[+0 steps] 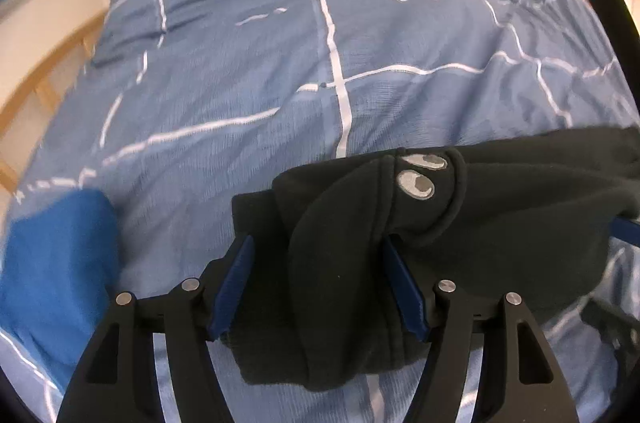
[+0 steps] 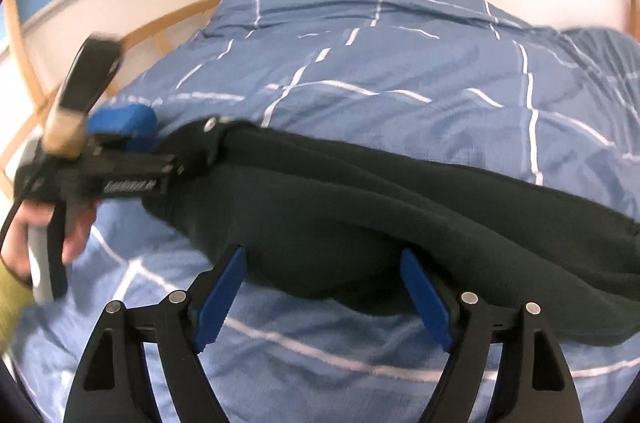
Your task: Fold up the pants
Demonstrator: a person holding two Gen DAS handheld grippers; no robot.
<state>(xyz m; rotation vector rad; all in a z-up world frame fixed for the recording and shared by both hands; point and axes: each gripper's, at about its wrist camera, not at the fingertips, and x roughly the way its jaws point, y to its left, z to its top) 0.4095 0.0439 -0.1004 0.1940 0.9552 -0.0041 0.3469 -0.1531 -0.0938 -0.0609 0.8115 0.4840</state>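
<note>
Black pants (image 1: pixel 500 223) with two embroidered eyes (image 1: pixel 416 183) lie stretched across the blue checked duvet (image 1: pixel 280 63). My left gripper (image 1: pixel 317 241) stands over one bunched end of them. A thick fold of the cloth sits between its blue pads (image 1: pixel 236 283), which stand apart and do not squeeze it. In the right wrist view the pants (image 2: pixel 360 207) run from the left gripper (image 2: pixel 216 139) at the left to my right gripper (image 2: pixel 322 251). The right gripper's jaws are wide, with the cloth's edge bulging between the tips, unpinched.
A bright blue folded cloth (image 1: pixel 60 263) lies on the duvet to the left (image 2: pixel 128 119). Wooden bed rails (image 2: pixel 24 63) and a white wall are beyond the bed's left side. A person's hand (image 2: pixel 72 227) with a yellow-green sleeve (image 2: pixel 12 307) holds the left gripper's handle.
</note>
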